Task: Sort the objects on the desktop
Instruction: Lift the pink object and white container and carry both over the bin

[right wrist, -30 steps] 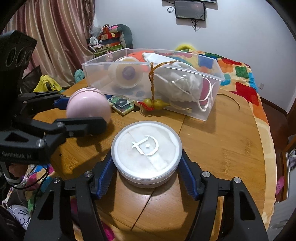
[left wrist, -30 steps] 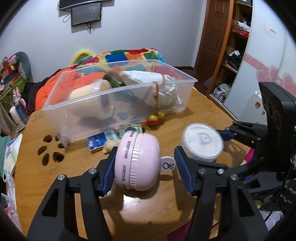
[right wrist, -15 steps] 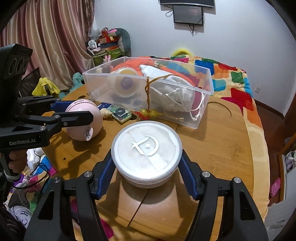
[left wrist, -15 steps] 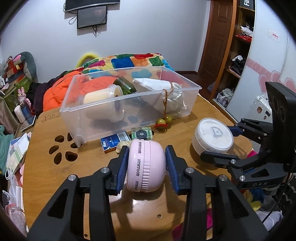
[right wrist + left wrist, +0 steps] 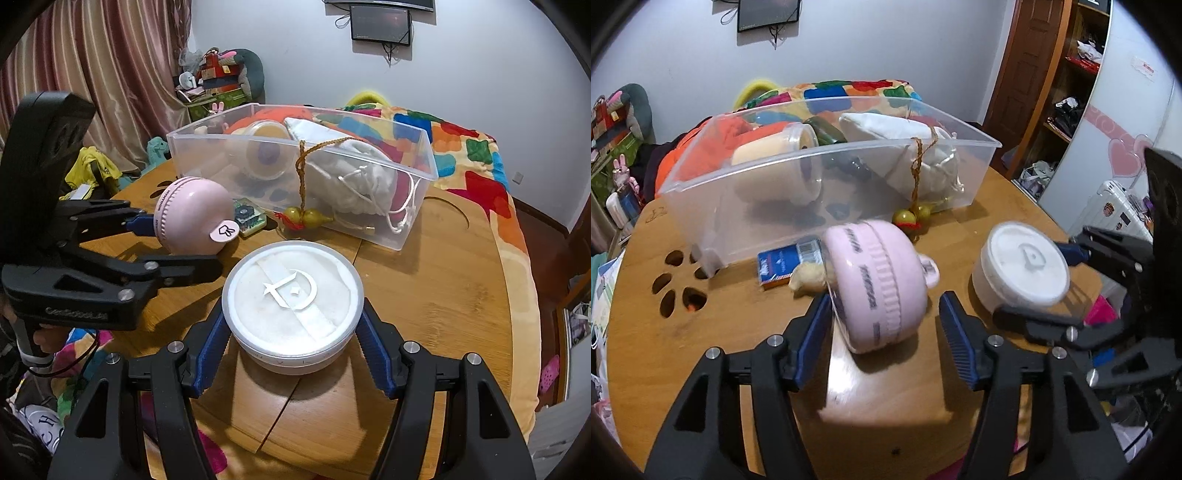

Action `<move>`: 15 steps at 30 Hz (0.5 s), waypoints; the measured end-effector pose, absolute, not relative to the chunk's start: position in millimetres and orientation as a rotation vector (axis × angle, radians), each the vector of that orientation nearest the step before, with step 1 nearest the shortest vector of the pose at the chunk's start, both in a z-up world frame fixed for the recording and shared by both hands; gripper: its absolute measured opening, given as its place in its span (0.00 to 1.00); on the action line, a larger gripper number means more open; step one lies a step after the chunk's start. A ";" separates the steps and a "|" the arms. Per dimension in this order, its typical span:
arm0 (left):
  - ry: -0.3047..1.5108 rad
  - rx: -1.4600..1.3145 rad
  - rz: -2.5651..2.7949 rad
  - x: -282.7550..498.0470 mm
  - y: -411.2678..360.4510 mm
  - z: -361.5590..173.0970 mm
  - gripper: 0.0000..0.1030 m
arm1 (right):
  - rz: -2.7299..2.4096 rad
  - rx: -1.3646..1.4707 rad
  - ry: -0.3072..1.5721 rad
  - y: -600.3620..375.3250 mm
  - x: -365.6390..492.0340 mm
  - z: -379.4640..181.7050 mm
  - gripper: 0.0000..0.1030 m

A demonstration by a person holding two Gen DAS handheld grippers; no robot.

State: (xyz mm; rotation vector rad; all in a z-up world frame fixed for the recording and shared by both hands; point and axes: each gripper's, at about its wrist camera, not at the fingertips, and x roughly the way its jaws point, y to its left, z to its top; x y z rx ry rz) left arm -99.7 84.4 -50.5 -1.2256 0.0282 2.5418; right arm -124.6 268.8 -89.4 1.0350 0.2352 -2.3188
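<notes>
A pink round case with a small bunny tag stands tilted and blurred on the wooden table, between the fingers of my left gripper. Its jaws are opening; the left pad is close to the case and the right pad stands clear of it. From the right wrist view the pink case rests on the table inside the left gripper. My right gripper is shut on a white round jar with a raised logo on its lid, seen also as the white jar.
A clear plastic bin at the back holds a tub, a white drawstring bag and a dark bottle. A gourd charm on a cord hangs over its wall. A blue card box and a small green item lie beside it.
Half a second ago the left jaws were closed on the pink case; now they have spread and the case has tipped over between them. The right gripper and the jar have not moved.
</notes>
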 end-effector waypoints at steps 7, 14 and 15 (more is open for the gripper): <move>-0.003 -1.246 2.557 -113.1 93.3 -54.6 0.60 | -2.328 1.052 0.222 275.2 -128.8 -93.4 0.60; 0.048 -1.195 2.604 -99.0 93.2 -50.4 0.59 | -2.347 1.052 0.197 284.1 -132.6 -88.5 0.60; 0.056 -1.182 2.614 -96.3 91.8 -47.4 0.59 | -2.351 1.048 0.197 284.2 -132.9 -87.1 0.60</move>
